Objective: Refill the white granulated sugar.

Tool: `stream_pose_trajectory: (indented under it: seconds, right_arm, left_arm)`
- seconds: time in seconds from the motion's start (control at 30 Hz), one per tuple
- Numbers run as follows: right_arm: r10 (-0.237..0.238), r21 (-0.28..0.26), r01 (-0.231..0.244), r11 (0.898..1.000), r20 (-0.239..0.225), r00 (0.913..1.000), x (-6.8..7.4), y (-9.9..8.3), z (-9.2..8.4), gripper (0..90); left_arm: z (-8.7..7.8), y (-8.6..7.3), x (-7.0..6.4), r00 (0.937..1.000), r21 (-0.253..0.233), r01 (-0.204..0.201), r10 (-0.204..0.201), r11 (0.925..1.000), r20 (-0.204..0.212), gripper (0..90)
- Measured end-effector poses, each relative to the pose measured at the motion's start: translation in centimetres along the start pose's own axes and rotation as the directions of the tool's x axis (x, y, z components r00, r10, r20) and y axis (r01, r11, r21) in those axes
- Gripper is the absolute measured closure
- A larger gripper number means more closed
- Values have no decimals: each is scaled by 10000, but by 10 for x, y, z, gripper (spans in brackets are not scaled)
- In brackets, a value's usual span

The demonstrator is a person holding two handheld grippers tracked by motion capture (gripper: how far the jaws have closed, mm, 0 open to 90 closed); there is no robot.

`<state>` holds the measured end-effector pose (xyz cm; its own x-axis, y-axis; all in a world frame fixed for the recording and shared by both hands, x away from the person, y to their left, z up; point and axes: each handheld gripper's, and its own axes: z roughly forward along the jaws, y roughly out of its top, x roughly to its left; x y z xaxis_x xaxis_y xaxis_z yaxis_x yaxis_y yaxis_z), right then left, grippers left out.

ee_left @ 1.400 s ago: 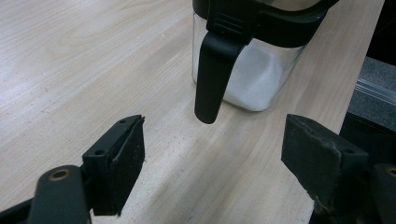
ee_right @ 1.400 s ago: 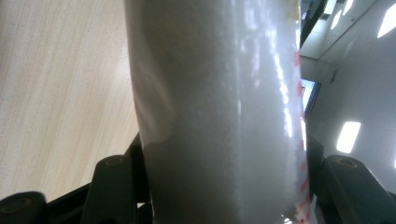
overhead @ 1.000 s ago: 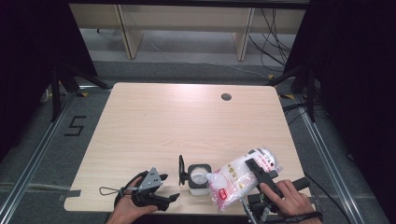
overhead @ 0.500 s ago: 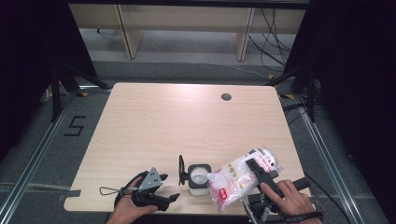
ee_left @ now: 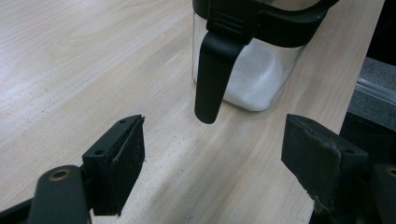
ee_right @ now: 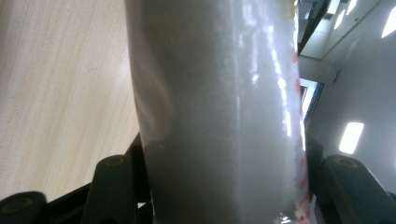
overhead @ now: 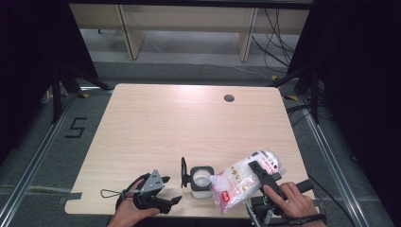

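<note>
A small clear jar [overhead: 200,182] with a black rim stands near the table's front edge, white powder inside it and its black lid flap [overhead: 183,172] swung open to the left. In the left gripper view the jar [ee_left: 254,77] and its hanging flap [ee_left: 211,74] are just beyond my left gripper [ee_left: 215,140], which is open and holds nothing. My left gripper [overhead: 172,203] lies low to the jar's left. My right gripper [overhead: 261,174] is shut on a plastic bag of white powder [overhead: 236,183] with red print, tilted with its lower corner beside the jar's mouth. The bag [ee_right: 219,102] sits between the jaws.
The light wooden table [overhead: 189,127] has a round cable hole [overhead: 229,98] at the back right. Wooden shelf legs [overhead: 127,28] and cables lie on the floor beyond. The jar and both hands sit close to the front edge.
</note>
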<state>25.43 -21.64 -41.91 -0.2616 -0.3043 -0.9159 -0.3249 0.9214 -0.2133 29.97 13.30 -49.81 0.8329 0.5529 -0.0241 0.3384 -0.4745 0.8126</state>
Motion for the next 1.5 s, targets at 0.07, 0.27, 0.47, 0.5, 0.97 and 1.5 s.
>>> stream_pose_trajectory:
  seconds: [0.07,0.27,0.47,0.5,0.97,1.5]
  right_arm:
    - [-27,48,27,10000,-66,10000,-1,1,-1,446]
    - [231,98,-230,9997,-48,9997,0,1,-1,446]
    - [209,24,-209,9998,-41,9998,0,1,-1,446]
    - [-16,-103,16,9999,25,10000,-2,1,0,447]
    - [269,-100,-268,9996,39,9996,2,1,-1,448]
    - [108,-288,-105,9995,107,9999,1,-1,2,448]
  left_arm:
    - [0,0,-1,9996,20,283,-283,9996,-36,211]
    - [1,-1,-1,9994,-69,343,-343,9994,-4,211]
    - [1,-1,-2,9992,-56,405,-406,9992,-30,211]
    - [1,-1,-2,9990,-163,453,-453,9988,-3,211]
    - [1,-1,-2,9988,-171,490,-489,9987,28,211]
    - [0,1,-1,9997,-122,236,-235,9996,91,212]
